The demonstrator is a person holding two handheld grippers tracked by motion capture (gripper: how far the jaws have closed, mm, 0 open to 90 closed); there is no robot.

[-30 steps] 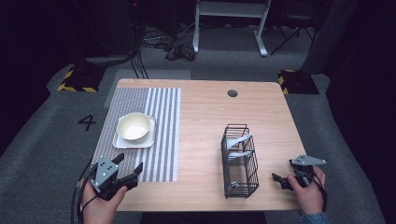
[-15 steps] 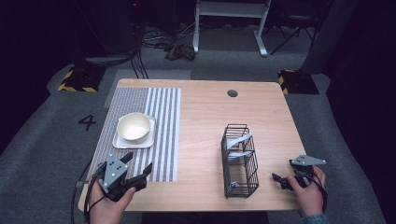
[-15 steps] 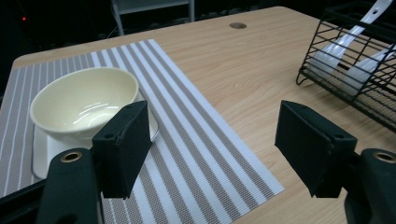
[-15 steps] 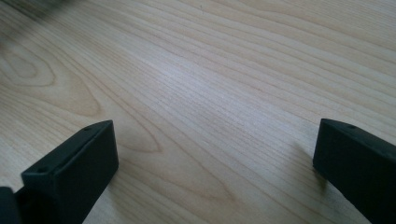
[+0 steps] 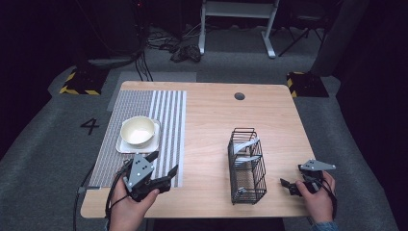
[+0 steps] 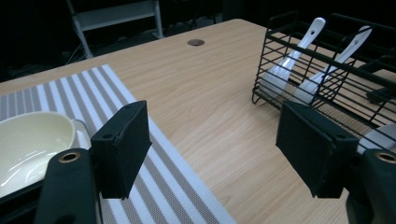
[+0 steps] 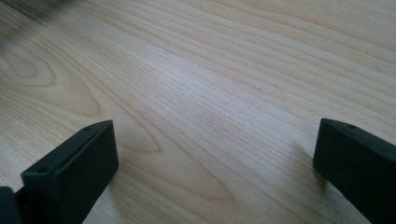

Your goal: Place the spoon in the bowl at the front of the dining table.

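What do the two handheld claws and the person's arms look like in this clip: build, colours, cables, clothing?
Both are black handheld tools. The left claw has two flat, rectangular black pads with small screw holes, a grey three-cornered plate on top and a black cable trailing back. The right claw has the same grey plate. A blue cuff shows at the right wrist.

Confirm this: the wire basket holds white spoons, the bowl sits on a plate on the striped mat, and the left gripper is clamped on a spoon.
One part is wrong. The left gripper holds nothing: the left gripper view shows its fingers apart over bare table. The rest stands: white spoons lean in the wire basket, and the bowl sits on a plate on the striped mat.
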